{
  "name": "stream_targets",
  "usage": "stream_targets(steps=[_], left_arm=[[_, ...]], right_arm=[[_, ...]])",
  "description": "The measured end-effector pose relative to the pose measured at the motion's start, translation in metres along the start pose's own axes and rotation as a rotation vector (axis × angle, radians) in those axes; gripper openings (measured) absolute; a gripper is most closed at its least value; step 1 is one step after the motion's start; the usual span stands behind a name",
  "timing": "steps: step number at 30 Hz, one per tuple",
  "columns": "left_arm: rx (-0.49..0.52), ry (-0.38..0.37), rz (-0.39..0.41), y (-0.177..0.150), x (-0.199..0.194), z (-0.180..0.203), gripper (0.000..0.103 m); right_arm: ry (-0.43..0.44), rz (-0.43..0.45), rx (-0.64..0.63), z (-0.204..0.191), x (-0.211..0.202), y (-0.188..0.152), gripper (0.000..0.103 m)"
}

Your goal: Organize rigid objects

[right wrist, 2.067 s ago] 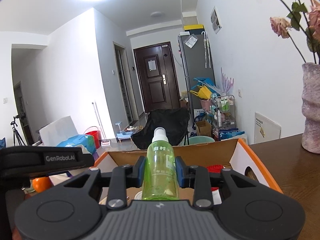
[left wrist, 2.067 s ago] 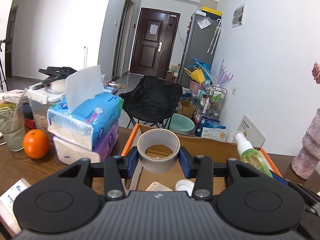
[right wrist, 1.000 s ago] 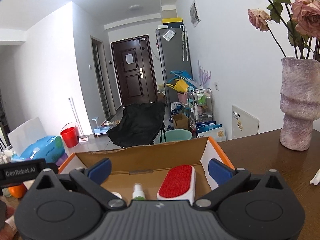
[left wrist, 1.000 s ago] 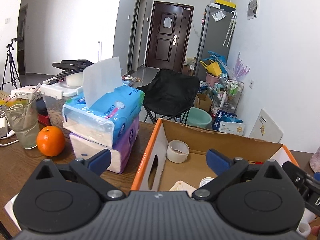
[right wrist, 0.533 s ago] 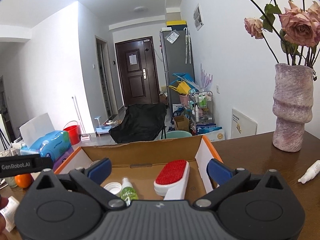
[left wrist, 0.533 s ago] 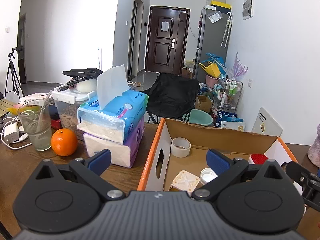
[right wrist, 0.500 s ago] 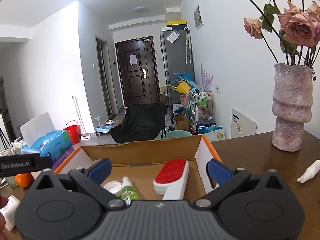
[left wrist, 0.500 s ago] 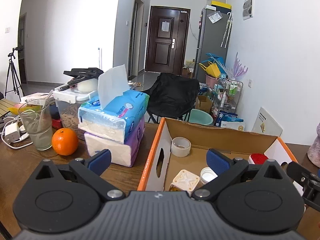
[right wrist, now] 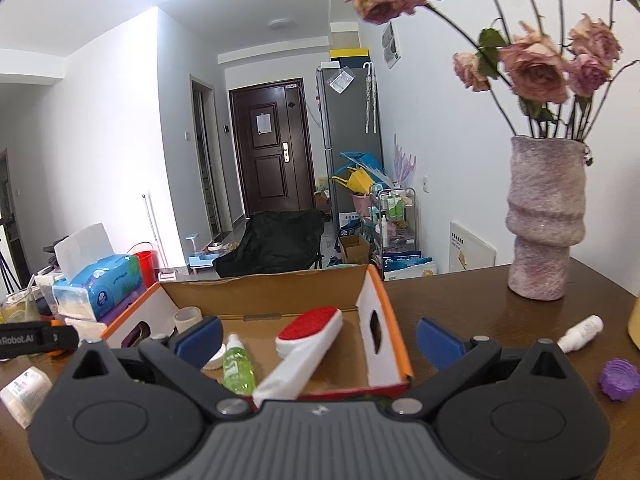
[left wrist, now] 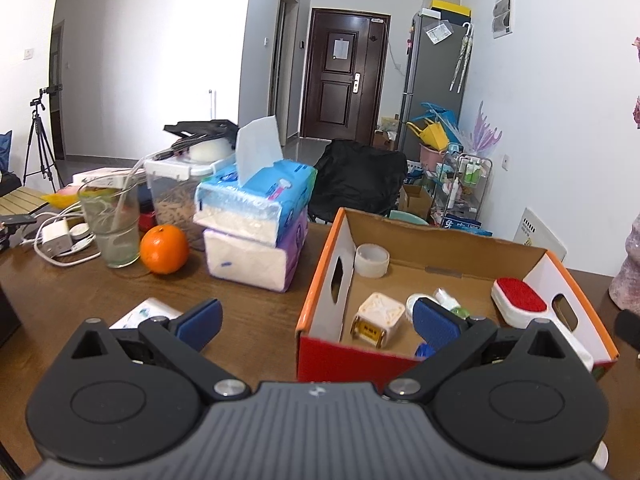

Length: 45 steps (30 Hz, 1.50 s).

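Note:
An open cardboard box with orange rims sits on the wooden table. Inside it lie a tape roll, a white cube, a white lid, a green spray bottle and a red-and-white brush. My left gripper is open, hanging in front of the box's near left corner. My right gripper is open too, above the box's near right edge, nothing between its fingers.
Stacked tissue packs, an orange, a glass and a charger with cables stand left of the box. Right of it are a vase of dried roses, a white tube and a purple cap.
Both grippers let go of the tape roll and the spray bottle into the box, opened, and pulled back and up; more of the table shows on both sides now.

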<state>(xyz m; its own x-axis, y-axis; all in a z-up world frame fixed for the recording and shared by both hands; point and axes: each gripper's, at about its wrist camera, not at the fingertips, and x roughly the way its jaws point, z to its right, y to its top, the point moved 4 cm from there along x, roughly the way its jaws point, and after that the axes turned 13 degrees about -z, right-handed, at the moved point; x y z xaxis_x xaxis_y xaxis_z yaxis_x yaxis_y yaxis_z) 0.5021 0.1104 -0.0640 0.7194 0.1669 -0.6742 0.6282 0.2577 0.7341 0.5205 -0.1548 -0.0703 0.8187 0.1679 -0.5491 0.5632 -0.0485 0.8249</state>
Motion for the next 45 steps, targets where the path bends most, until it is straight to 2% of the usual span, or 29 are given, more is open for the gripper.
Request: stream_targets(steps=[23,45], left_arm=[[-0.045,0.018,-0.046,-0.064,-0.043,-0.010,0.103],[-0.018,-0.006,-0.076,-0.103,-0.057,0.011,0.103]], right_arm=[[-0.100,-0.042,-0.016,0.086,-0.066,-0.051,0.103],[-0.214,-0.093,-0.007,0.163,-0.082,-0.087,0.103]])
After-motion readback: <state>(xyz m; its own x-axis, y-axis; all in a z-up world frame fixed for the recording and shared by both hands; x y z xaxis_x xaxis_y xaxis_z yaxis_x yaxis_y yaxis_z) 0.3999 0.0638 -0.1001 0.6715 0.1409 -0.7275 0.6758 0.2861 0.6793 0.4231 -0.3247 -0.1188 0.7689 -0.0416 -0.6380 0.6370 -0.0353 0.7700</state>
